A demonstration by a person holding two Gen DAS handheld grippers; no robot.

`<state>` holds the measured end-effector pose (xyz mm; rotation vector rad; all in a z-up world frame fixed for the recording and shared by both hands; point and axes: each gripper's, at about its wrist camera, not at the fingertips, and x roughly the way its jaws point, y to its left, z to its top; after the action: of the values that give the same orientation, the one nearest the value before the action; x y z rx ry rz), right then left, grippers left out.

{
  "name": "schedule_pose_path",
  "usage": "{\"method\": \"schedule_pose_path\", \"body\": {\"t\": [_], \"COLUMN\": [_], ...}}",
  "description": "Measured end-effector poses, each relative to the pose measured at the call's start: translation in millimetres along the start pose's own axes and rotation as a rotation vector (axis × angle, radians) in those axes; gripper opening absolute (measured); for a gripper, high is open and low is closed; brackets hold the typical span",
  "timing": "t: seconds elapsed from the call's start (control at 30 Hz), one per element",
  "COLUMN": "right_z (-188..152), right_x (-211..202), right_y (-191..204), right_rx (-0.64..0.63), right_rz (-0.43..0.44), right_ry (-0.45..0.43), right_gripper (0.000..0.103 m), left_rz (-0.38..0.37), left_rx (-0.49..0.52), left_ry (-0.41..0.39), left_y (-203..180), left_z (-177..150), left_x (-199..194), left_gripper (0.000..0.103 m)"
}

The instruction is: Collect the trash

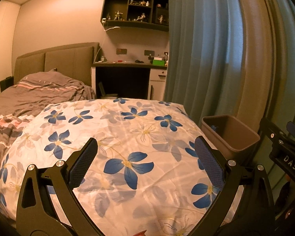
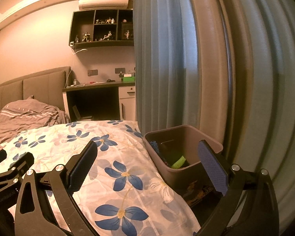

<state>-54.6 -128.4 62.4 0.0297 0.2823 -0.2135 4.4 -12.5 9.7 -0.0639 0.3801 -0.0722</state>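
A brown plastic bin stands at the right edge of the floral cloth, against the curtain. Inside it lie a lime-green item, a blue spiky item and a dark flat object. My right gripper hovers open over the cloth and the bin's near side, nothing between its fingers. In the left wrist view the same bin sits to the right, and my left gripper is open and empty above the floral cloth. A small red scrap peeks in at the bottom edge.
A blue-grey curtain hangs right behind the bin. A bed with grey striped bedding lies to the left, and a desk with small items stands at the back under wall shelves. The other gripper's body shows at the right edge.
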Motion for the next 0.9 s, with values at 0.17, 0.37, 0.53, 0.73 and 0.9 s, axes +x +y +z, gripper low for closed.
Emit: {"method": "schedule_pose_path", "body": {"t": [0.17, 0.37, 0.53, 0.73, 0.9], "right_z": [0.1, -0.5, -0.1, 0.0, -0.1], "right_x": [0.0, -0.5, 0.0, -0.1, -0.1], "right_y": [-0.2, -2.0, -1.6, -1.5, -1.4], "right_rx": [0.002, 0.004, 0.004, 0.003, 0.004], "right_rz": [0.0, -0.001, -0.001, -0.001, -0.001], "right_ry": [-0.001, -0.002, 0.0, -0.001, 0.001], "right_gripper": [0.097, 0.097, 0.097, 0.097, 0.097], "left_rz": [-0.003, -0.003, -0.005, -0.005, -0.006], "left_rx": [-0.002, -0.002, -0.004, -0.004, -0.005], "left_ry": [0.006, 0.006, 0.008, 0.008, 0.008], "left_y": [-1.8, -2.4, -2.0, -1.8, -2.3], "left_z": [-1.6, -2.4, -2.2, -2.1, -2.5], "left_x": [1.0, 1.4, 1.6, 1.9, 1.5], "left_gripper": [0.097, 0.097, 0.097, 0.097, 0.097]}}
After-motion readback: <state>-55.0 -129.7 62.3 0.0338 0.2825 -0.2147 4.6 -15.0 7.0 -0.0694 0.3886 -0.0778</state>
